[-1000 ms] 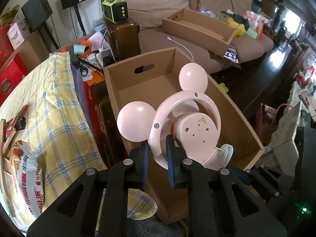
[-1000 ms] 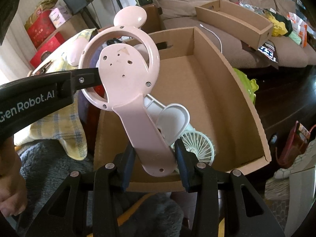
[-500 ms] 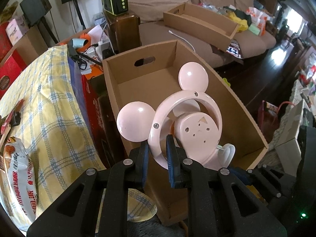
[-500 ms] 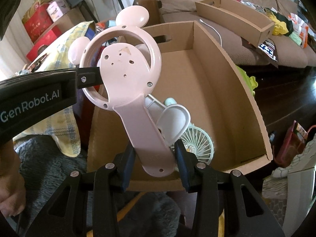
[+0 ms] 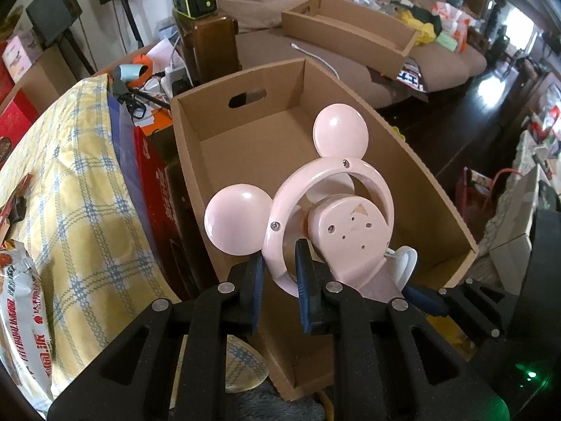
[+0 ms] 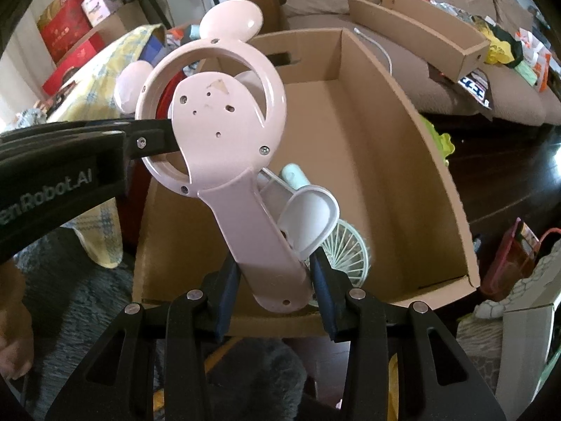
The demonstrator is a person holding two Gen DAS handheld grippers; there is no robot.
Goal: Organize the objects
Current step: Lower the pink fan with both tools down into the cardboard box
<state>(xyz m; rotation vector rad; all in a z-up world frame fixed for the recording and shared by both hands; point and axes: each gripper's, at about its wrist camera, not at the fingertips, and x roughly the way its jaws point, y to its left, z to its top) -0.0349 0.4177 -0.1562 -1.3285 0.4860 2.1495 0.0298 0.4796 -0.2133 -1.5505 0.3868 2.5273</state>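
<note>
Both tongs clamp the pink mouse-eared plastic handheld fan (image 6: 224, 147): left tongs (image 5: 278, 280) nearly closed on its ring, right tongs (image 6: 273, 280) part-open around its handle. Lower it level into the brown cardboard box (image 6: 403, 161) below them, clearing the mint fan (image 6: 345, 245), releasing together.

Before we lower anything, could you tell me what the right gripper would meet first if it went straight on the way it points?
Probably the mint fan lying in the cardboard box; depth is unclear. The right gripper already clamps the pink fan's handle.

Fan (image 6: 224, 133) above box (image 6: 403, 133) — smaller fan (image 6: 345, 251) inside.
</note>
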